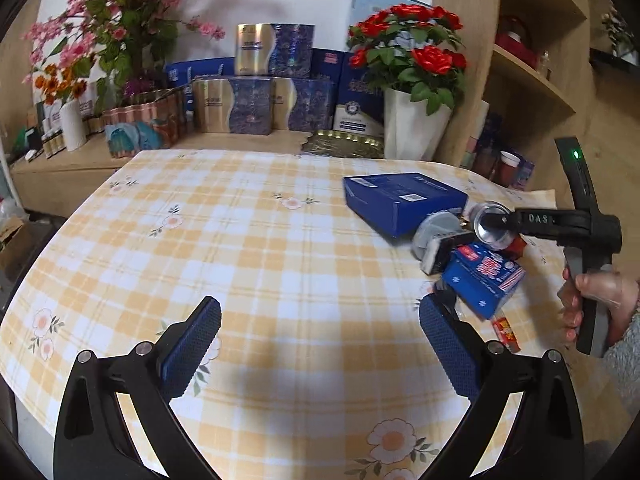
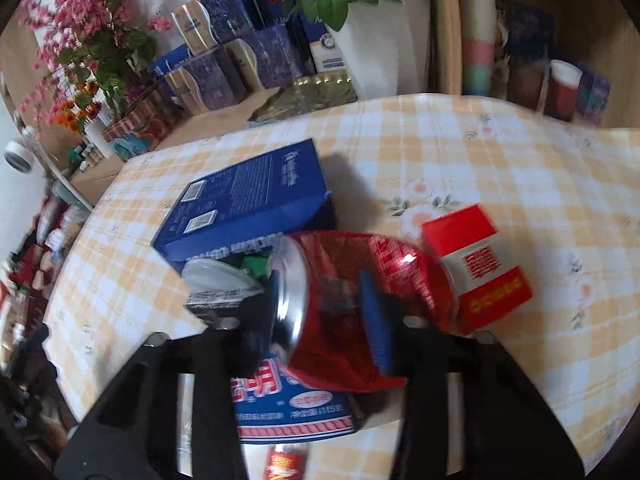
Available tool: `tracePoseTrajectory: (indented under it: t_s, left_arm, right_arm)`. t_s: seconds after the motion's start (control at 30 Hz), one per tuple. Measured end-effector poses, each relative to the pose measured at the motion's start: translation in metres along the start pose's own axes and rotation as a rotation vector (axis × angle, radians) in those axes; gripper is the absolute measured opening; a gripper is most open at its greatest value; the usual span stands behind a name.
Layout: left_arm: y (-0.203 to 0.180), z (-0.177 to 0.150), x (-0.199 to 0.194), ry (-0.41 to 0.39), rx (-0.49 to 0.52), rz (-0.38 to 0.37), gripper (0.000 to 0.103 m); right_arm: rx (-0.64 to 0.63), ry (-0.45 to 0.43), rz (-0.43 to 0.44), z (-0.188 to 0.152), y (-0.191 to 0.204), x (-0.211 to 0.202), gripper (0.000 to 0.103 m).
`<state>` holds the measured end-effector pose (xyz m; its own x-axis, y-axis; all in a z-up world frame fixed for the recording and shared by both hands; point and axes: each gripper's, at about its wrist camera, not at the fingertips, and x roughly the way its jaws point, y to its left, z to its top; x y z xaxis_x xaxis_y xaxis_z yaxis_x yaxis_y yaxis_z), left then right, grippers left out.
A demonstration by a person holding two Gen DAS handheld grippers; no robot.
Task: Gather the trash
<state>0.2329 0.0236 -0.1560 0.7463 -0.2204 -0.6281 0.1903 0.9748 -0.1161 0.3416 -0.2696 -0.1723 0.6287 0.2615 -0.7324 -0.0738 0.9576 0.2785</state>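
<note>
— What is the trash?
— A dented red can [image 2: 352, 304], silver end at nine o'clock, lying among a large blue box [image 2: 248, 204], a red-and-white carton [image 2: 480, 268] and a blue carton [image 2: 292, 404]; the right gripper [image 2: 324, 312] is clamped on the can.
— The setting?
— A yellow-checked tablecloth [image 1: 260, 248]; boxes and red roses [image 1: 412, 48] at twelve o'clock; the left gripper [image 1: 320, 344] hangs wide apart, nothing between its pads.
— Unclear?
— A small red packet [image 2: 286, 462] at six o'clock, blurred and cut off.

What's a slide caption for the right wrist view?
Right gripper clamps a crushed red can among boxes on the checked tablecloth.
</note>
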Motion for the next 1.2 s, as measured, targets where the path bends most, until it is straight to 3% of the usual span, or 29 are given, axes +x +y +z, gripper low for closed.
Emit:
tracePoseTrajectory:
  t_s: [0.13, 0.27, 0.43, 0.53, 0.63, 0.73, 0.83, 0.87, 1.07, 1.2]
  left_arm:
    - [-0.013, 0.002, 0.003, 0.030, 0.005, -0.094, 0.096]
    - [-0.033, 0.004, 0.019, 0.128, -0.048, -0.233, 0.094]
    - [-0.083, 0.007, 0.042, 0.201, -0.018, -0.337, 0.094]
    - [-0.120, 0.001, 0.055, 0.204, 0.120, -0.328, 0.094]
    - [-0.137, 0.000, 0.076, 0.286, 0.077, -0.342, 0.094]
    - [-0.141, 0.009, 0.097, 0.348, -0.043, -0.276, 0.097]
    - [-0.149, 0.015, 0.126, 0.477, -0.181, -0.270, 0.097]
    - [-0.153, 0.016, 0.134, 0.511, -0.212, -0.229, 0.097]
    - [-0.162, 0.030, 0.156, 0.516, -0.310, -0.080, 0.097]
    - [-0.165, 0.034, 0.176, 0.547, -0.323, 0.022, 0.097]
  right_arm:
    - [-0.039, -0.094, 0.003, -0.008, 0.010, -0.032, 0.029]
    - [-0.099, -0.212, -0.051, -0.025, 0.013, -0.077, 0.029]
    - [-0.055, -0.278, -0.096, -0.052, -0.012, -0.117, 0.029]
    - [-0.005, -0.289, -0.104, -0.073, -0.033, -0.136, 0.029]
    - [0.025, -0.302, -0.118, -0.092, -0.050, -0.153, 0.028]
    - [0.050, -0.316, -0.127, -0.104, -0.063, -0.164, 0.028]
    - [0.070, -0.336, -0.131, -0.113, -0.073, -0.174, 0.028]
    - [0.076, -0.346, -0.132, -0.114, -0.077, -0.177, 0.028]
    - [0.097, -0.369, -0.124, -0.125, -0.091, -0.186, 0.028]
    - [0.122, -0.364, -0.116, -0.134, -0.099, -0.187, 0.028]
